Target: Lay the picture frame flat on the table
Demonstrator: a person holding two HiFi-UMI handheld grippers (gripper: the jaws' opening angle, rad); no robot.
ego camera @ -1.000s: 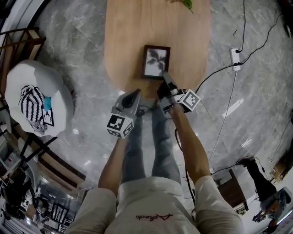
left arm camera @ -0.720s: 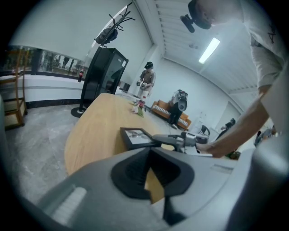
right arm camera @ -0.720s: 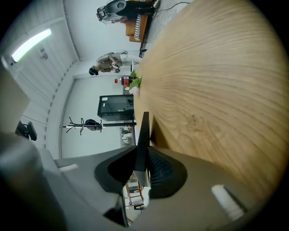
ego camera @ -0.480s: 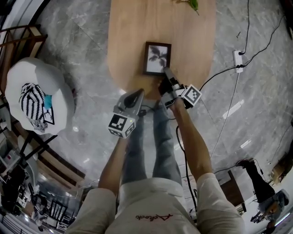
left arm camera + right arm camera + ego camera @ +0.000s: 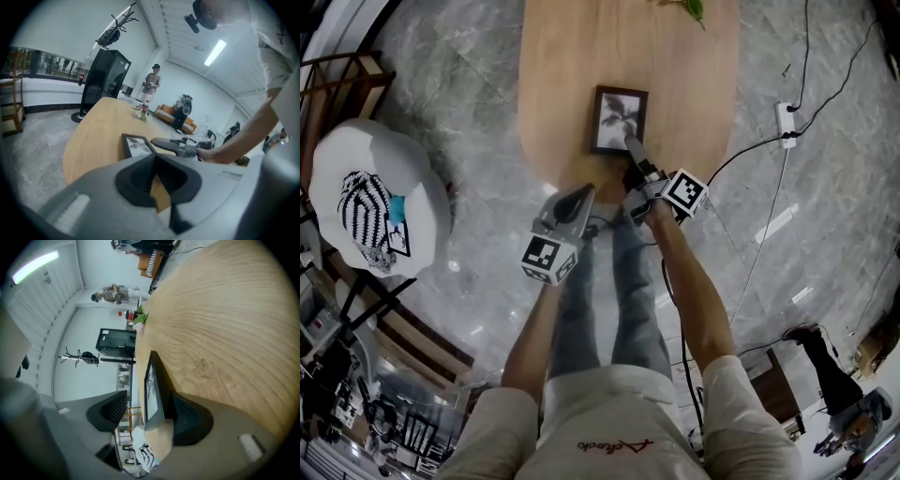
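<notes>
The right gripper jaws are opening, with the near edge of the picture frame between them. The frame appears flat on the table. I back straight off without dragging it. The left gripper jaws are closed and empty.

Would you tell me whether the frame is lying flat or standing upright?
Flat, or nearly so: the frame lies face up on the table; the right tool straddles its near edge, jaws opening.
</notes>
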